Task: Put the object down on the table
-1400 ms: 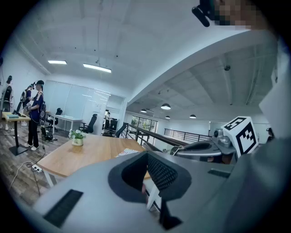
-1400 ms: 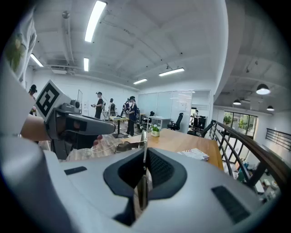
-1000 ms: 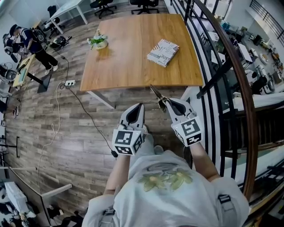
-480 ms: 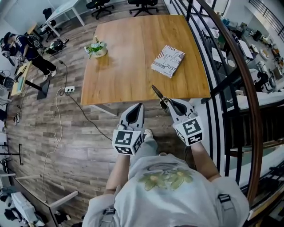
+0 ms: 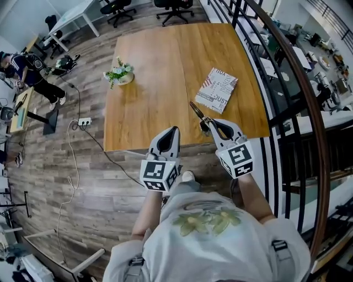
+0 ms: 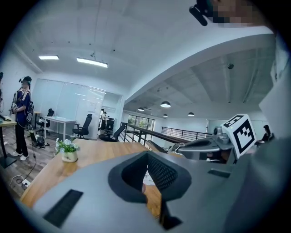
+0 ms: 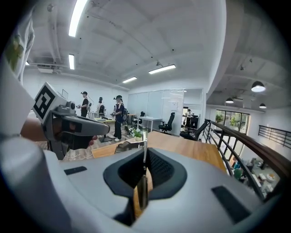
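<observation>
My right gripper (image 5: 208, 123) is shut on a thin, flat, brownish tool (image 5: 196, 110), which sticks out forward and to the left over the near edge of the wooden table (image 5: 165, 71). In the right gripper view the tool (image 7: 142, 191) stands as a narrow strip pinched between the pads of that gripper (image 7: 144, 150). My left gripper (image 5: 176, 129) is level with it on the left, shut with nothing in it, its tip at the table's near edge. In the left gripper view its jaws (image 6: 146, 154) meet in a point, and the right gripper (image 6: 204, 145) shows beside them.
A patterned book (image 5: 219, 90) lies on the table just beyond the tool. A small potted plant (image 5: 120, 72) stands at the table's left side. A dark railing (image 5: 287, 82) runs along the right. Office chairs (image 5: 171, 4) and a person (image 5: 22, 60) are farther off.
The table has come nearer: its front edge now lies under both gripper tips, where before it was well ahead. Both grippers keep the same pose, the right one still holding the tool.
</observation>
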Motion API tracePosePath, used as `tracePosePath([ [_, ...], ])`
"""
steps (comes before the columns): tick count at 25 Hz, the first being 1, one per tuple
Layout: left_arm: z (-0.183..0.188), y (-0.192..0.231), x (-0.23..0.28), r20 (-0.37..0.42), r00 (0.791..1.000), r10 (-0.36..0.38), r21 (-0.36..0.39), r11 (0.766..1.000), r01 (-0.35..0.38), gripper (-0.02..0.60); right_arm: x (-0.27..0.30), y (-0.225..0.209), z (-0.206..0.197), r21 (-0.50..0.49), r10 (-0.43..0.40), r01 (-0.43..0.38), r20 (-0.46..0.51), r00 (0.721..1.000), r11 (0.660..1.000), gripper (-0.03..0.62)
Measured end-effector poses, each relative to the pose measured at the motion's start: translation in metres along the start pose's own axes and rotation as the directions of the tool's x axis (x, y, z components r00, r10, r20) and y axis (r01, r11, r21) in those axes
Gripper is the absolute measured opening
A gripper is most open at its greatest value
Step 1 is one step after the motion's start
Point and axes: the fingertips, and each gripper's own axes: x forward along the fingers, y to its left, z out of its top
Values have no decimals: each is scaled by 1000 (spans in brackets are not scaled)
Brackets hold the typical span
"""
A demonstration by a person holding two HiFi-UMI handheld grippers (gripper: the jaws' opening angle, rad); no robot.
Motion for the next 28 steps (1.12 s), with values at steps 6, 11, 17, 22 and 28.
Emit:
tracePosePath([
  [6,8,36,23,4,1000,-20,4,1000,20,12,36,-6,12,-16,-21,21,-9,1000,1000,9],
  [11,3,50,29,-2,1000,-28,-19,999,28,12,54,-4,18,-34,-18,17,-11,1000,999,9],
  [17,-4,60,35,-22,999,-31,-47,998,30,12,72,2,23,-50,5,-7,-26,1000,999,9],
  [22,-4,72,44,-24,999,-24,-49,999,23,12,89,-1,23,-60,17,-18,-29,999,998,9],
  [28,14,96,67,-6,1000,-9,-29,1000,9,12,119,-19,42,-88,14,-15,-8,1000,996,9],
])
